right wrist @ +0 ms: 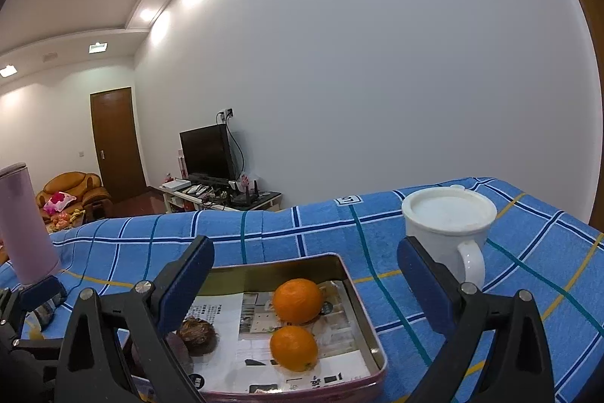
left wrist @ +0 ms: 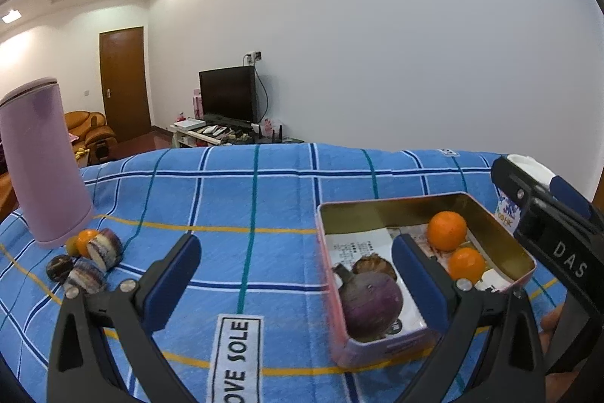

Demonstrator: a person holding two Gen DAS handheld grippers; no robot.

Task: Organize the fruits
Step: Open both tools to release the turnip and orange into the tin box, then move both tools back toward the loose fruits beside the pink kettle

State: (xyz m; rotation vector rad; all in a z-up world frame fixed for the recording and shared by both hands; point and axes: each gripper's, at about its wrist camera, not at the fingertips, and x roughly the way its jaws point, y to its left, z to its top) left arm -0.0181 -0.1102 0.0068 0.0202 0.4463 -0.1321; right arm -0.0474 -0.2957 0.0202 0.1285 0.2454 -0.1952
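While both tools are hovering empty over the blue plaid cloth (left wrist: 264, 199), I am judging that the next fruit has to come from the pile on the left. My left gripper (left wrist: 296, 276) is spread wide with nothing between its pads, and my right gripper (right wrist: 304, 274) is gaping just as wide above the tin box (right wrist: 362, 293). That box is already holding two oranges (right wrist: 297, 301), a purple mangosteen (left wrist: 372, 303) and a small brown fruit (right wrist: 196, 329) on its paper lining. Waiting beside the foot of the pink tumbler (left wrist: 41, 161) are another orange (left wrist: 85, 240), two striped purple pieces (left wrist: 104, 248) and a dark round fruit (left wrist: 59, 267), all packed close together. To do this well, I am planning to swing the left tool over the pile, line its pads across a single fruit, and close gently so its neighbours are not rolling off. I am keeping the right tool well away from the white lidded mug (right wrist: 449, 225) near the tin.
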